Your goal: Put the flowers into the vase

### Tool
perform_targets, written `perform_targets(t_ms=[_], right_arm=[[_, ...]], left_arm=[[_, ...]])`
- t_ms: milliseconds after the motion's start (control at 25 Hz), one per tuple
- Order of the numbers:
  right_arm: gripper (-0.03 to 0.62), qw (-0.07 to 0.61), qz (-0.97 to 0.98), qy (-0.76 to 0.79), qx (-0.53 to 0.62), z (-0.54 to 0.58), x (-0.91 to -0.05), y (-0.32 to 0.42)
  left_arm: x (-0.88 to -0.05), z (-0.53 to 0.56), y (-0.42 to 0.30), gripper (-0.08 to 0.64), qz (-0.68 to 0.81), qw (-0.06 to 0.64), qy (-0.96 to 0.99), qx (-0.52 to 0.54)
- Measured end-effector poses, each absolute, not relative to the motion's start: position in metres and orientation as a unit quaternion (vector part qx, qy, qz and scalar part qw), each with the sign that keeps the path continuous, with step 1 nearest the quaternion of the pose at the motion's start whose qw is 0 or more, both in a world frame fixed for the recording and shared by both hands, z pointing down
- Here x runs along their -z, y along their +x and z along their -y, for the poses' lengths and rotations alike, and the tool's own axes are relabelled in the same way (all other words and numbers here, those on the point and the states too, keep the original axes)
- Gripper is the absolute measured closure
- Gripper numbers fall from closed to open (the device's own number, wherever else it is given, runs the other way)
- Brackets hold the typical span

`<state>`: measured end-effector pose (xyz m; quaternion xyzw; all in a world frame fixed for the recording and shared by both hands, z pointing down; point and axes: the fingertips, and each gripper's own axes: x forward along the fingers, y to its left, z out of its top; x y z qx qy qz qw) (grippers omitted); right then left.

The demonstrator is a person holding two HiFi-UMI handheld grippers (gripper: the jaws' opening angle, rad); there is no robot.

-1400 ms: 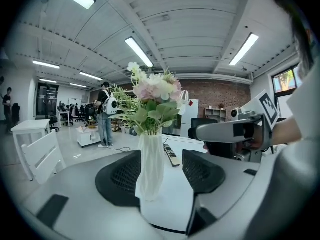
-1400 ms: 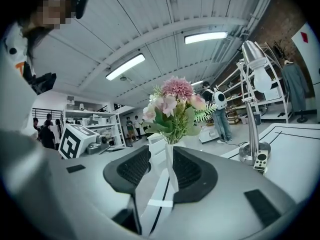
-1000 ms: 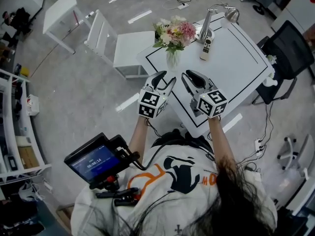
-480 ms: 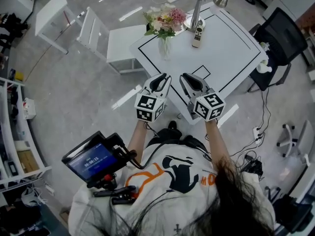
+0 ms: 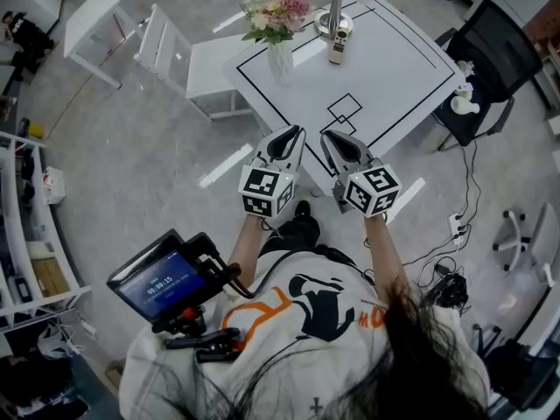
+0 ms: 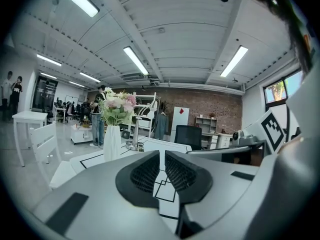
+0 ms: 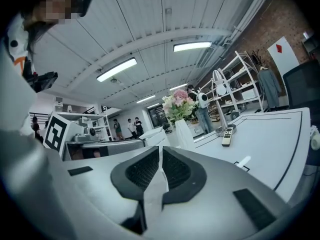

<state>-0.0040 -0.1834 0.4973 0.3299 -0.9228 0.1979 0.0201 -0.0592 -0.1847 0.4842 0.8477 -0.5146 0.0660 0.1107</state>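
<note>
The flowers (image 5: 278,11) stand in the vase (image 5: 280,59) at a far corner of the white bench (image 5: 394,68) — a remote (image 5: 338,49) lies near it. A white chair (image 5: 175,51) stands beside.

Matt white table (image 5: 394,59), smooth white vase (image 5: 280,61), glossy grey floor (image 5: 149,156)

A white counter (image 5: 394,68) spreads out ahead of my jaws and below them, its near corner just under their tips. A black outline (image 5: 423,110) runs around the top a little in from the edge, and two small squares (image 5: 344,112) that overlap are drawn just beyond my jaws. Everything on the counter stands well ahead, at the far end. A white vase (image 5: 280,59) of flowers (image 5: 276,11) stands upright ahead and to the left, near the outline's left corner. A lamp (image 5: 333,11) stands to its right, and a remote (image 5: 338,49) lies flat beside the lamp's base, on the side nearer my jaws.
</note>
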Motion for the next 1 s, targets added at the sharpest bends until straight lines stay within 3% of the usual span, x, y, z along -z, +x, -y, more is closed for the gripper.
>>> perform_targets(t_ms=[1000], right_arm=[[0.569,0.004,0.925,0.325,-0.197,0.017,-0.497,0.056]], left_arm=[[-0.493,0.013,0.014,0.519,0.508,0.134,0.849,-0.059]])
